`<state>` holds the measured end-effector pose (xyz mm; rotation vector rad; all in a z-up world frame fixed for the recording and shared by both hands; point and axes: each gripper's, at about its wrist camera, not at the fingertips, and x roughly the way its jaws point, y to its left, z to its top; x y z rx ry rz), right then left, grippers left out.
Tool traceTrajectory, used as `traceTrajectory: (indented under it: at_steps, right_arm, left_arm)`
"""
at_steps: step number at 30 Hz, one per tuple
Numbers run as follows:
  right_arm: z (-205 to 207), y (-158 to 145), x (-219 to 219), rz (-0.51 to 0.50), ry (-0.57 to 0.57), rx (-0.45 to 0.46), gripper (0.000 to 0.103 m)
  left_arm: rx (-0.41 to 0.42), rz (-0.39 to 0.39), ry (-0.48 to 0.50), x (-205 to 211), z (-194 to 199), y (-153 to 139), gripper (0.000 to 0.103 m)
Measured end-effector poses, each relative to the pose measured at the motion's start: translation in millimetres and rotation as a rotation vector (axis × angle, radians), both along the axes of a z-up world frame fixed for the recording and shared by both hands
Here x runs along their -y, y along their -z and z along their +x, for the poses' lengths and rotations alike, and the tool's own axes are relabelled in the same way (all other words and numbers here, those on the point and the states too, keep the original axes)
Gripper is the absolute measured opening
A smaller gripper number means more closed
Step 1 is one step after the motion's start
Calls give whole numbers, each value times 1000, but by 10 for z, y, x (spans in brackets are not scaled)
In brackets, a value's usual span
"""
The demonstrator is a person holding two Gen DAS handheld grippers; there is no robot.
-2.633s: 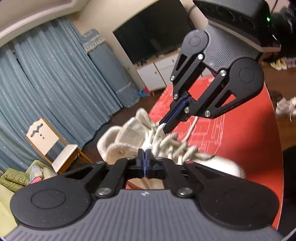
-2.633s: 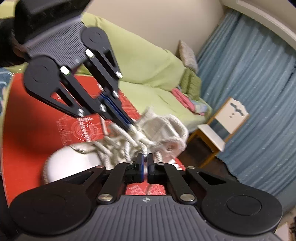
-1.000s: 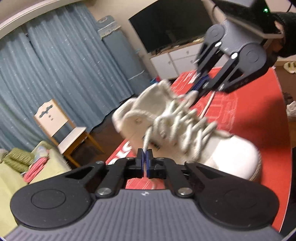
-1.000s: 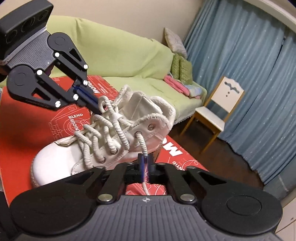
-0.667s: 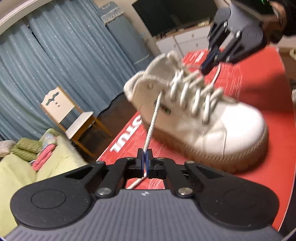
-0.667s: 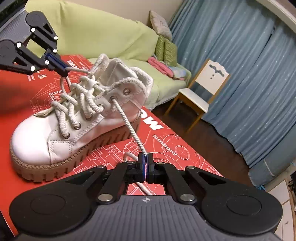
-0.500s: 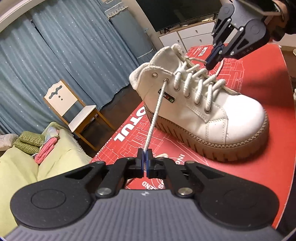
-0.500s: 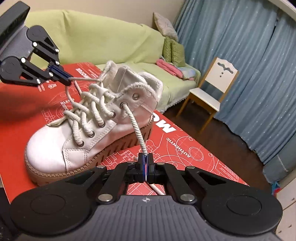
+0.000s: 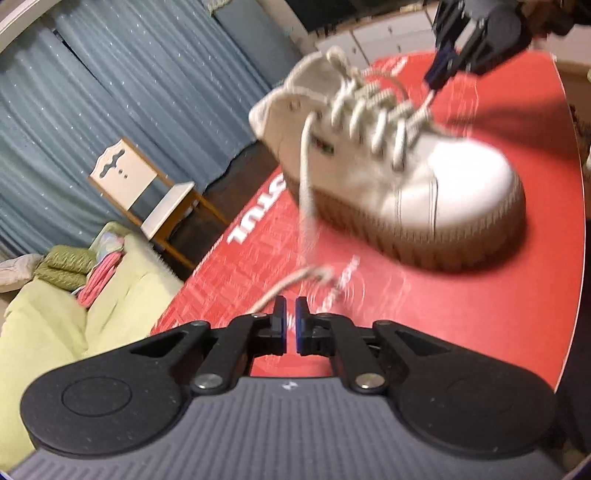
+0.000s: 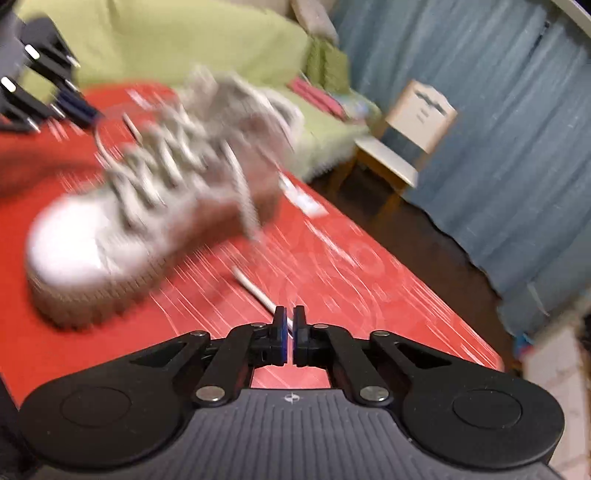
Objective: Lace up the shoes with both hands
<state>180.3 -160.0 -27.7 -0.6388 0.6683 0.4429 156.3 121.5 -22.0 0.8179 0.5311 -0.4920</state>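
A white high-top shoe [image 9: 424,177] with a tan ridged sole stands on the red mat [image 9: 461,314]. Its left lace [image 9: 306,184] hangs slack from an upper eyelet, and the end lies on the mat just left of my left gripper [image 9: 290,325]. That gripper's jaws are opening, with nothing between them. In the right wrist view the shoe [image 10: 92,240] is blurred. The other lace's thin tip [image 10: 255,291] runs into the narrow gap of my right gripper [image 10: 290,325], whose jaws are opening. Each gripper also shows beyond the shoe in the other view: right gripper [image 9: 434,79], left gripper [image 10: 85,110].
The red mat [image 10: 351,266] ends close behind the shoe's heel. Beyond that edge a wooden chair [image 9: 147,192] stands on the dark floor before blue curtains [image 9: 129,92]. A green sofa [image 10: 166,37] with cushions is nearby, and a white cabinet [image 9: 388,33] stands at the back.
Both laces were pulled taut from the top eyelets; now they hang slack and lie on the mat. Both pairs of jaws have parted slightly. The left gripper has drawn back and tilted down.
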Motion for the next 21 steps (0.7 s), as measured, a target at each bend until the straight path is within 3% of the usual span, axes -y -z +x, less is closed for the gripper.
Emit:
traceTrajectory:
  at_steps: [2,6,9,11,13,18,21]
  right_arm:
    - [-30,9,49,3,34,-11,4]
    - [-150,-106,170,218,21,-89,5]
    - [-166,-146,233,333,18,-121,10]
    - [-150,-192,233,311,28,-107,12]
    - [-151,-176,235,257,27,-85,12]
    - [1,26,322,159,21,-116,12]
    - [144,89,422,97,24,-117,12]
  left_arm:
    - [-6,-47,4,-21,-79,-28,5]
    - [-28,-167,46,14,-234,-74,5]
    - [-28,-155,82,149,-266,-6,6]
    - [-34,-152,85,195,-243,35,10]
    - [-44,-146,83,226,-199,57,22]
    - [-112,-168,121,310,-182,53,23]
    - [-112,-142,146,384,-267,63,23]
